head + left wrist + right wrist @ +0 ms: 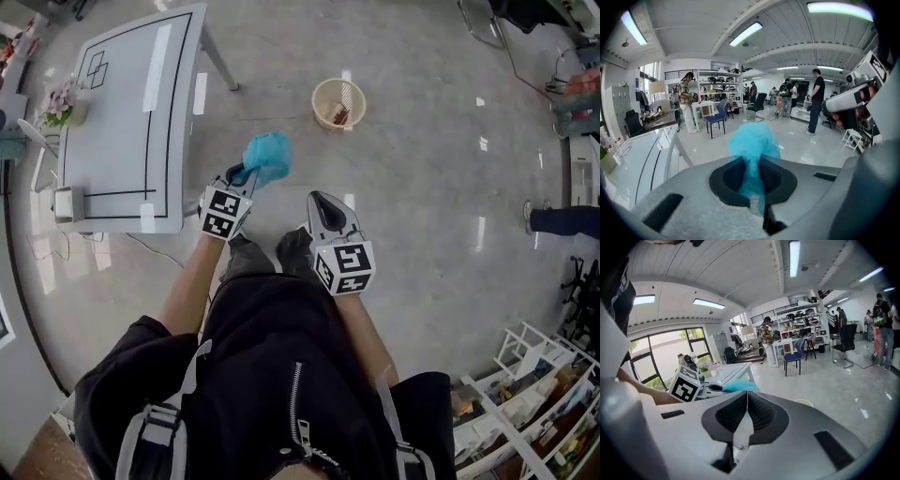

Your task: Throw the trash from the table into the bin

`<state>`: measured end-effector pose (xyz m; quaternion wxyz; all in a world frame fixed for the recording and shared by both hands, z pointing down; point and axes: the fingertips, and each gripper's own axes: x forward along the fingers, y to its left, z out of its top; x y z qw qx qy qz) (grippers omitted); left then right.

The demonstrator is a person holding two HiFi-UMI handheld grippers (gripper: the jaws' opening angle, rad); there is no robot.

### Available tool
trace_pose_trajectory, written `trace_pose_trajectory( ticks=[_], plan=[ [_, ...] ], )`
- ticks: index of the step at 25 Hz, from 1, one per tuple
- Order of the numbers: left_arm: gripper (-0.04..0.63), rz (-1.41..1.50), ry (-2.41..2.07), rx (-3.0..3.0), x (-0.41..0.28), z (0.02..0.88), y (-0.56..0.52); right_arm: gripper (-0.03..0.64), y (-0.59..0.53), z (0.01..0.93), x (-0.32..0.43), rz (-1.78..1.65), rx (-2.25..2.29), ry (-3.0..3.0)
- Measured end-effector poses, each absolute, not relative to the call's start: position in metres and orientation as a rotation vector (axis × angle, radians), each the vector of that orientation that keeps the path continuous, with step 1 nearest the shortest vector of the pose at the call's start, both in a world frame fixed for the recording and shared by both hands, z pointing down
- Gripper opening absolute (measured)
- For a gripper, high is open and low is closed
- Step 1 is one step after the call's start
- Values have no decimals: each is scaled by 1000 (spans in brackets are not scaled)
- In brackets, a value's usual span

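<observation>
Between left gripper (751, 163) jaws, teal trash (754, 140)

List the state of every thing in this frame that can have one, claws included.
left claw: shut on the blue wad
blue wad: crumpled, held in the air over the floor, not yet at the bin
right claw: shut, empty
bin: upright on the floor, some trash already inside

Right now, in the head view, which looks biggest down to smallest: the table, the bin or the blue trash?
1. table, by far the largest.
2. bin and blue trash: they look about alike. The trash is carried nearer the camera, so I won't rank them.
</observation>
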<state>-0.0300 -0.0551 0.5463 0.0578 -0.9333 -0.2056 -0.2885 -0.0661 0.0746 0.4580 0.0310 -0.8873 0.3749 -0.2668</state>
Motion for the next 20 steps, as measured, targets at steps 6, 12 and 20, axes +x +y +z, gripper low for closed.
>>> trace_pose_trajectory(
  ticks=[6,12,20],
  plan=[
    [16,-837,-665,-2800,-12,534,-8,11,127,453,-63,-804,-2742,1086],
    [15,-814,-693,-2789,-1,527,22,11,166,449,-61,-787,-2765,1015],
    [15,-782,-777,-2768,19,523,48,11,193,451,-57,-775,-2770,891]
  ],
)
